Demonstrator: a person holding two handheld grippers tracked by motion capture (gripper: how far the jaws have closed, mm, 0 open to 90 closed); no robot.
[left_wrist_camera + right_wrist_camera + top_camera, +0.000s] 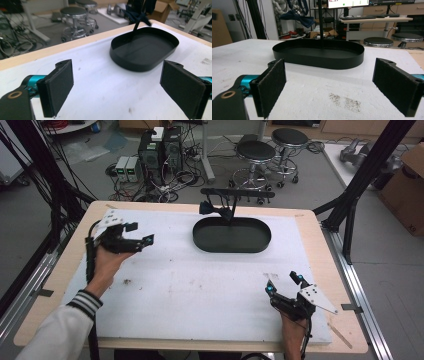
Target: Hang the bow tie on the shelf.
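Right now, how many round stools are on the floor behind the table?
2. One stool stands just beyond the table's far edge, and the second stool is beside it, slightly farther back to the right. Others may be hidden.

Stand's top (320, 15) beyond frame edge

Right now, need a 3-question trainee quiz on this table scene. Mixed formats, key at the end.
1. True or false: the left gripper holds something between its jaws.
2. What shape is the black tray? A round, B oval, C square.
3. What rises from the tray's far side?

Key:
1. False; both it and the right gripper are open with nothing between the jaws.
2. B.
3. A thin black post carrying a crossbar.
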